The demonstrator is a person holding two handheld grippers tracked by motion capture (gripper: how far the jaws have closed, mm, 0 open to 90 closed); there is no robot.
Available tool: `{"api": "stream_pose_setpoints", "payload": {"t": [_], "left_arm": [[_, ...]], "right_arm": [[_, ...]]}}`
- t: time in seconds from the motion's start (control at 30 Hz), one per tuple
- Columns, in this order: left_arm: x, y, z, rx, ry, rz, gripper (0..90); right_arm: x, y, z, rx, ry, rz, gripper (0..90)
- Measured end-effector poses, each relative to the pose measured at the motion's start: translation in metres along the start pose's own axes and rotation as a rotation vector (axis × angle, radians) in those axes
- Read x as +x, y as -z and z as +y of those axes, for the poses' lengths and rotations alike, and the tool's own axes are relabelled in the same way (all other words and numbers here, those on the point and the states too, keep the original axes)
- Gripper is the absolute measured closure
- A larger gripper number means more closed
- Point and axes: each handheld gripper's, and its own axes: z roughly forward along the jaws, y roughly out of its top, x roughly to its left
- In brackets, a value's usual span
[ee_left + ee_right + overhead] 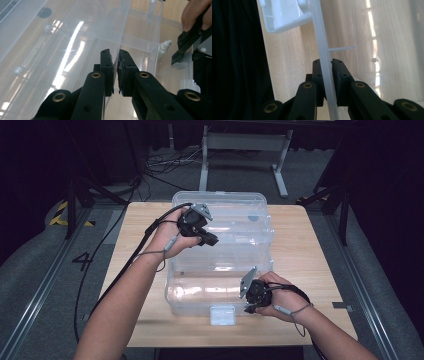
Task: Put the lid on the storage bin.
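Observation:
A large clear plastic storage box (235, 227) stands in the middle of the wooden table (310, 245), with a white latch (222, 315) at its front edge. My left gripper (210, 240) is at the box's left side, pointing across it. In the left gripper view, my left gripper (115, 53) is shut on a thin clear plastic wall edge (122, 35). My right gripper (250, 307) is at the front right of the box, and my right gripper (327, 62) is shut on the translucent rim (319, 32) next to the white latch (284, 15). I cannot tell whether the rim belongs to the lid or the base.
Bare table shows left and right of the box. Behind the table stands a grey metal frame (245, 150), with cables (165, 165) on the floor. A floor rail (40, 285) runs along the left. The other gripper (185, 47) shows at the right of the left gripper view.

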Motion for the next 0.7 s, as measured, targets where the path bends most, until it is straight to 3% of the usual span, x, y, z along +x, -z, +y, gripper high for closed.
{"api": "stream_pose_setpoints", "payload": {"t": [0.7], "left_arm": [[-0.024,0.006,-0.005,0.015,-0.041,-0.028,85.5]], "right_arm": [[0.0,0.0,-0.001,-0.003,0.007,0.001,81.2]]}}
